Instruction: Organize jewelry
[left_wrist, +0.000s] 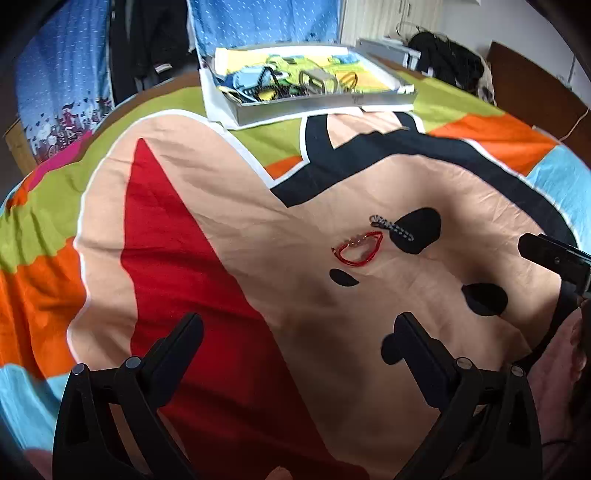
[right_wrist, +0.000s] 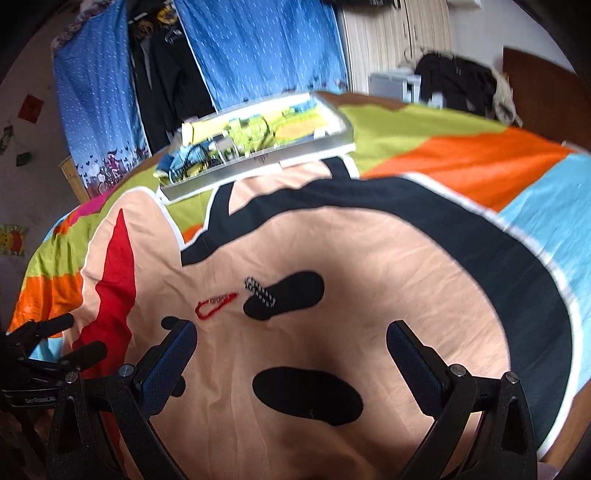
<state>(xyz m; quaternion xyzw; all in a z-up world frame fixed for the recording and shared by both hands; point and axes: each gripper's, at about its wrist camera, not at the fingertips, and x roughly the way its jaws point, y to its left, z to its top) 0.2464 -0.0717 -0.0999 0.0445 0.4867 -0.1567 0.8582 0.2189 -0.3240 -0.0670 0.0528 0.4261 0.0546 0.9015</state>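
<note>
On the bed, spread with a bright cartoon-print bedsheet (left_wrist: 207, 229), two pieces lie loose: a red cord bracelet looped in an oval (left_wrist: 357, 251) and, just beside it at about 1 o'clock, a short silver chain-link bracelet (left_wrist: 392, 228) half over a black patch of the print. They are near each other; touching or not, cannot be told from the left view, and the right view is blurred.

Far side of bed, 12 o'clock: shallow silver metal tray with a colourful picture lining (left_wrist: 321, 105), already holding several items, probably chains and a buckle-like piece, too small to name.

Left claw (left_wrist: 299, 332): fingers spread wide, nothing between them, hovering above the sheet short of the bracelets. Right claw (right_wrist: 291, 339): likewise spread and empty, the jewelry ahead at about 11 o'clock in its view.

Judgement: pick-up step for the remaining loose pieces, not yet begun. Next move calls for lowering one claw over the red cord, closing on cord without bunching fabric, then carrying to the tray.
</note>
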